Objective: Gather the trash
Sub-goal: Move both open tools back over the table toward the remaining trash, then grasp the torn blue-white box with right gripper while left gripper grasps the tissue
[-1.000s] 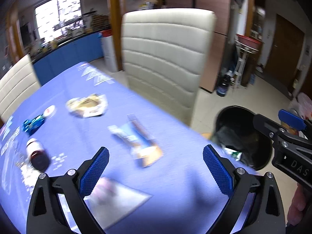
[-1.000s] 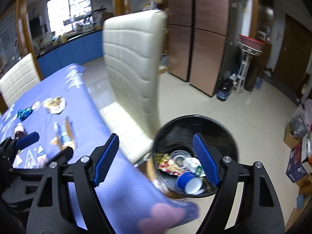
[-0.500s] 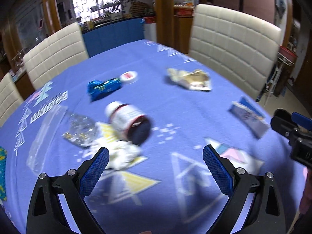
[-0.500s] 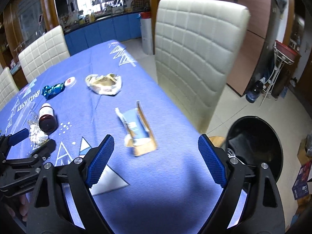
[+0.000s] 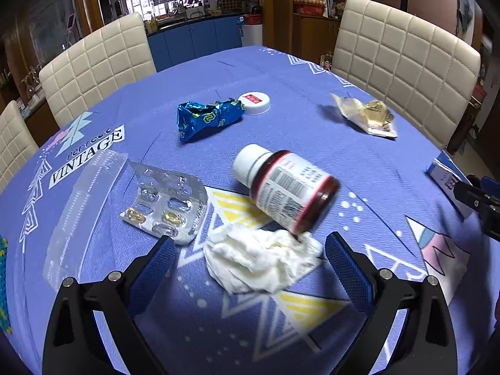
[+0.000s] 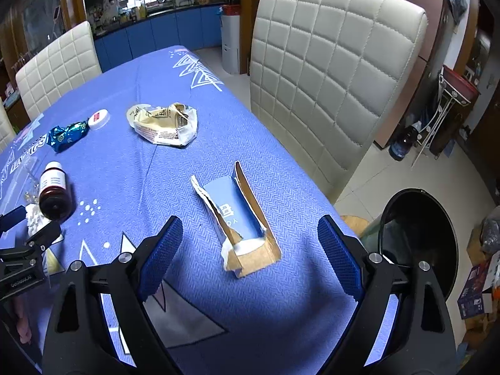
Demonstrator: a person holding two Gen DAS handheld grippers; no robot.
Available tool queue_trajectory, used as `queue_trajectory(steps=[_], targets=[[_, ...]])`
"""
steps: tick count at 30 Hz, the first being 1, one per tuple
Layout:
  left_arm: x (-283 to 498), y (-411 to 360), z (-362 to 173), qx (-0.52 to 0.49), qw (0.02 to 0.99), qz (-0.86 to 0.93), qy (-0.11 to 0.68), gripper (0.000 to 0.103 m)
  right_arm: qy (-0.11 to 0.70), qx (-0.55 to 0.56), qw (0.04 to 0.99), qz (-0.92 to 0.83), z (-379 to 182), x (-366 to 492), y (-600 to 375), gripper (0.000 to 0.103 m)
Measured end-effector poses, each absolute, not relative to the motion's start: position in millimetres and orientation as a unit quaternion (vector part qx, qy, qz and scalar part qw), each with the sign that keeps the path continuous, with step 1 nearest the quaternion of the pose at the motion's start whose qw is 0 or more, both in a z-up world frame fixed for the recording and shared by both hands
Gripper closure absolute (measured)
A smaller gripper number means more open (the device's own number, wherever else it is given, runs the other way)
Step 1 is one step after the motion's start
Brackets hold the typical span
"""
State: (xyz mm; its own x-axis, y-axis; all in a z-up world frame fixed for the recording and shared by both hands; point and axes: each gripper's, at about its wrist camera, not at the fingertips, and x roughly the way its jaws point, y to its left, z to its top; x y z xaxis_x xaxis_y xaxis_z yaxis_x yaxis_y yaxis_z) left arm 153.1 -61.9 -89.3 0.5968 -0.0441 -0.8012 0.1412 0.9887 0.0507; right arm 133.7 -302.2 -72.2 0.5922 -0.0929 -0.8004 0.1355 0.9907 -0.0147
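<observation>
Blue-clothed table [image 6: 131,168] is ringed by cream chairs [image 6: 328,62]; a black bin [image 6: 418,237] is seen on the floor off its right edge. Left tongs [image 5: 250,259] are spread around a crumpled tissue [image 5: 259,256]; right tongs [image 6: 250,243], just widened, are spread around a torn box [image 6: 240,218].

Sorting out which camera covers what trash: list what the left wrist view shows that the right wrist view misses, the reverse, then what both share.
Only the left wrist view: the blister pack, a clear plastic tray, the tissue in full between the open left gripper.

Only the right wrist view: the black trash bin on the floor, the torn blue box whole, ahead of the open right gripper.

Both: pill bottle, blue foil wrapper, white cap, beige wrapper, blue tablecloth.
</observation>
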Motion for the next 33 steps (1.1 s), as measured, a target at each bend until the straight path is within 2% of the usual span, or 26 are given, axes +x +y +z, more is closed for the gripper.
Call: queue_trajectory(steps=[2, 5, 10, 14, 19, 33], targets=[[158, -59, -92, 0.046, 0.89, -0.055, 0.451, 0.02, 0.451, 0.023, 0.89, -0.067, -77, 136, -301, 0.021], [156, -60, -93, 0.041, 0.889, -0.062, 0.451, 0.03, 0.461, 0.018, 0.885, -0.066, -82, 138, -298, 0.034], [147, -67, -89, 0.047, 0.889, -0.071, 0.45, 0.047, 0.475, 0.026, 0.878, -0.058, -87, 135, -295, 0.065], [141, -66, -88, 0.044, 0.889, -0.073, 0.45, 0.06, 0.476, 0.031, 0.878, -0.043, -86, 132, -290, 0.069], [134, -62, -84, 0.031, 0.887, -0.07, 0.455, 0.07, 0.473, 0.024, 0.881, -0.022, -81, 125, -276, 0.069], [115, -107, -58, 0.062, 0.894, -0.121, 0.428, 0.072, 0.454, 0.017, 0.891, -0.004, -52, 110, -272, 0.069]])
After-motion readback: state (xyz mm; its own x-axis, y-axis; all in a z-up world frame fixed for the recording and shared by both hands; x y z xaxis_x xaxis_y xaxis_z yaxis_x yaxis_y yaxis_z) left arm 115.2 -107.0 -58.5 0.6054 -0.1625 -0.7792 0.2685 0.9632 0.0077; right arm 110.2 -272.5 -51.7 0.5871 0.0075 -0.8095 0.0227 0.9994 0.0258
